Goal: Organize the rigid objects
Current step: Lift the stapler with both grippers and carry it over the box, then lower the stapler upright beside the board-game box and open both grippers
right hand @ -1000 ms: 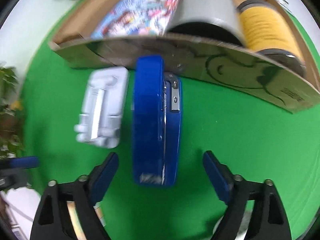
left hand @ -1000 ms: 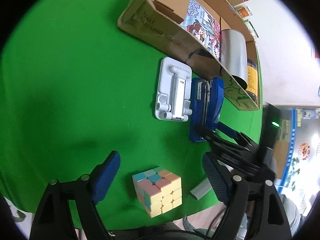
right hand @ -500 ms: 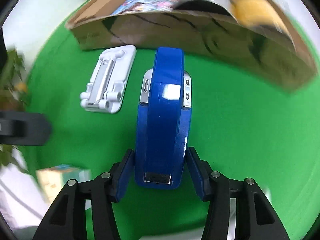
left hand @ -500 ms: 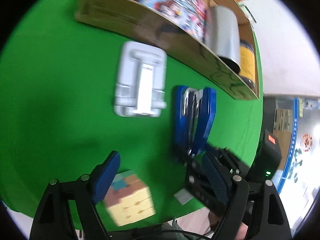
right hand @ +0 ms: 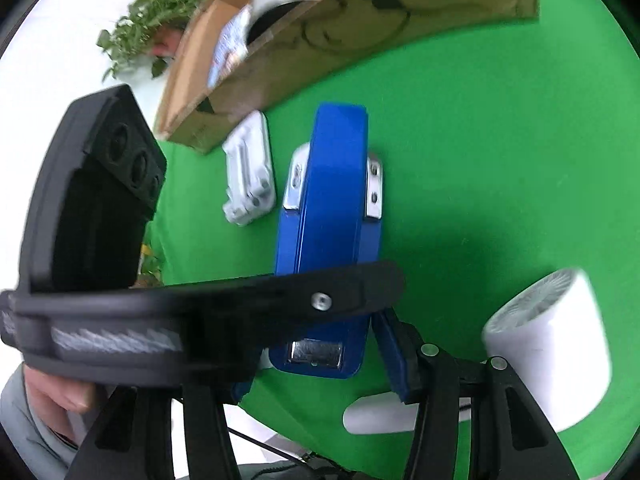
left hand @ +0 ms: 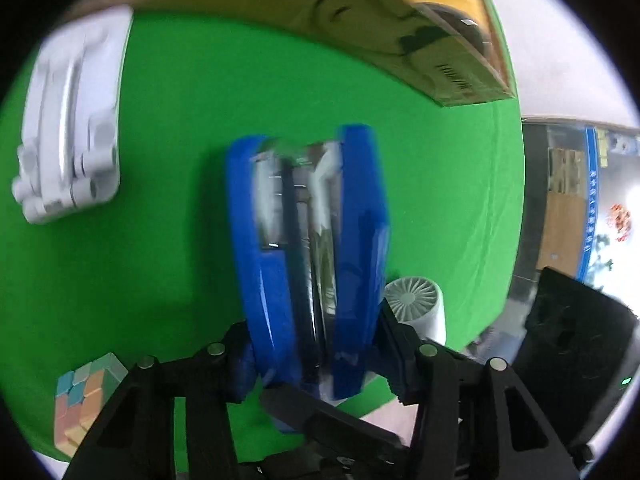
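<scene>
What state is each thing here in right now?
stapler: gripped by both grippers.
left gripper: jaws shut on stapler.
right gripper: jaws seemingly shut on stapler, one hidden.
cardboard box: open-topped, partly filled.
phone stand: folded flat.
puzzle cube: scrambled.

Glossy blue plastic stapler [left hand: 308, 240] with shiny metal inside, on matt green cloth [left hand: 180, 120].
</scene>
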A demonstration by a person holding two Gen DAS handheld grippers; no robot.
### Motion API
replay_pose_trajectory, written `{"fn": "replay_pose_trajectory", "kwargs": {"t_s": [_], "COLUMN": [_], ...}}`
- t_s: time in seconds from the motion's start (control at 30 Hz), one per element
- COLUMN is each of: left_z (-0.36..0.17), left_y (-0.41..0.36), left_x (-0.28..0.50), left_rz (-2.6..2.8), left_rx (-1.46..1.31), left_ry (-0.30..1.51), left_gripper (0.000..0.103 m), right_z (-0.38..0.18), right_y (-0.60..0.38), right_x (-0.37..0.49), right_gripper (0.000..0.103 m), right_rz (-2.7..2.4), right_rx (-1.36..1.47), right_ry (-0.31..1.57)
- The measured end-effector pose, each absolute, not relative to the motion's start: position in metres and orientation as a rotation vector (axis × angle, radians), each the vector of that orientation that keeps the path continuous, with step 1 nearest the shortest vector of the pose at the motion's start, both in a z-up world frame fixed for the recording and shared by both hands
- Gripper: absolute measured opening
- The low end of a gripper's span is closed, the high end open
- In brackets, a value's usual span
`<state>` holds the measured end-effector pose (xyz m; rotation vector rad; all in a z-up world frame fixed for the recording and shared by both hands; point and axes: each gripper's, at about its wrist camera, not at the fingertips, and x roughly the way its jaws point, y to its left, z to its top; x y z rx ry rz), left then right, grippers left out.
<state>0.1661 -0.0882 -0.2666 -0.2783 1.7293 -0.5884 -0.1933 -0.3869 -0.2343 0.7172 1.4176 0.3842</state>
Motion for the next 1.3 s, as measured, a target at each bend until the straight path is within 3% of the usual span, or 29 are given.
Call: {"fn": "replay_pose_trajectory", "kwargs": {"t_s": [0.13, 0.17, 0.37, 0.6, 0.83, 1.13, 1.3], "left_z": [-0.220, -0.205, -0.127, -0.096, -0.118, -0.171, -0.203], "left_y": [-0.085, -0.083, -0.057, -0.035, 0.000, 0.013, 0.018], "left_x": [0.170, 0.170, 0.186, 0.229, 0.289, 0.361, 0.370], "left_rz": [-0.587, -0.588, -0.595, -0.614, -0.660, -0.720, -0.637], "left_rx": [-0.333, -0.316, -0.335, -0.355, -0.398, -0.413, -0.364], "left_ry": [1.636, 1.605, 1.437, 1.352, 1.376, 1.473, 1.557], "left_gripper": [0.048, 0.043, 0.040, 0.039, 0.039, 0.040, 0.049], "right_z": [-0.189, -0.172, -0.096, -0.062, -0.077, -0.144, -0.198], "right_y": [-0.417, -0.419, -0.415, -0.367, -0.309, -0.273, -0.254], "right_x": [-0.193, -0.191, -0.171, -0.116, -0.043, 0.035, 0.055], "right_gripper": [0.050, 0.039, 0.040, 0.040, 0.040, 0.041, 0.044], "right_rz": [0.417, 0.440, 0.514, 0.536, 0.481, 0.374, 0.331], "right_rx": [0.734, 0.711, 0.653, 0.620, 0.589, 0.595, 0.568], "right_ry": [1.327, 1.286, 1.140, 1.077, 1.115, 1.191, 1.347]}}
